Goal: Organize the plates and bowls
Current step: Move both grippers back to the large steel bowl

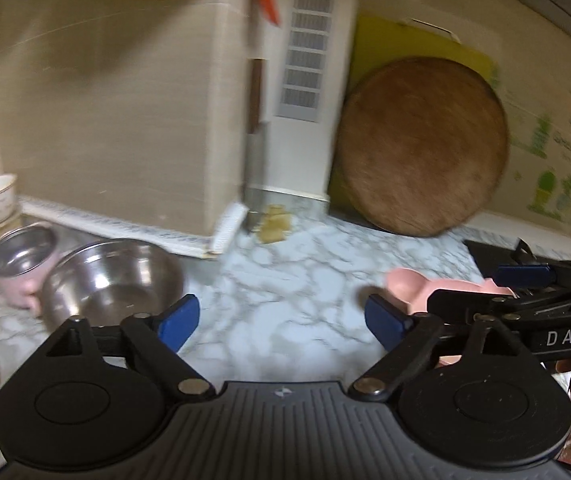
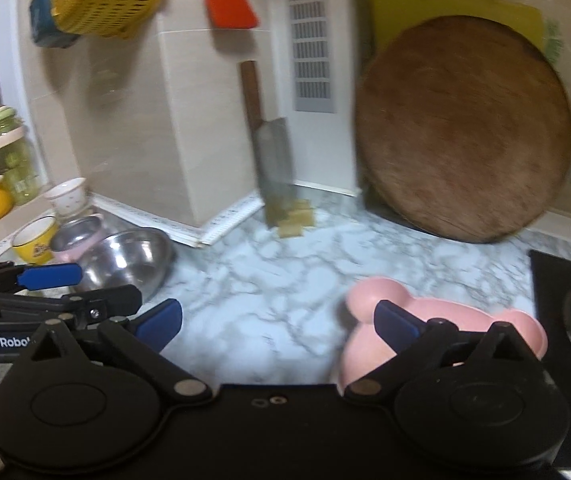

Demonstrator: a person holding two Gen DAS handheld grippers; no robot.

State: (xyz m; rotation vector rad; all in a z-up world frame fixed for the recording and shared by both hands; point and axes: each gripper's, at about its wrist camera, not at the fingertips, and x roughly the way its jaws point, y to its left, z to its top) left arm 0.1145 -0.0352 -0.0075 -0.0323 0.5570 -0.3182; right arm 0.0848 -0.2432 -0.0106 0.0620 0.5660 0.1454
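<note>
A pink bear-shaped plate (image 2: 449, 316) lies on the marble counter, at the right in both views (image 1: 413, 288). My right gripper (image 2: 281, 324) is open and empty, its right finger over the plate's left part. It shows from the side in the left wrist view (image 1: 481, 292). My left gripper (image 1: 281, 320) is open and empty above the counter. It shows in the right wrist view (image 2: 85, 292). A large steel bowl (image 1: 113, 280) stands left of it, also seen in the right wrist view (image 2: 129, 260). A small pink-sided steel bowl (image 1: 23, 256) sits beside it.
A round wooden board (image 1: 421, 148) and a yellow board (image 1: 385, 40) lean on the back wall. A cleaver (image 2: 271, 156) stands in the corner above a sponge (image 2: 295, 220). White (image 2: 67, 196) and yellow (image 2: 35, 240) cups stand far left. A black stove (image 2: 565, 300) is at right.
</note>
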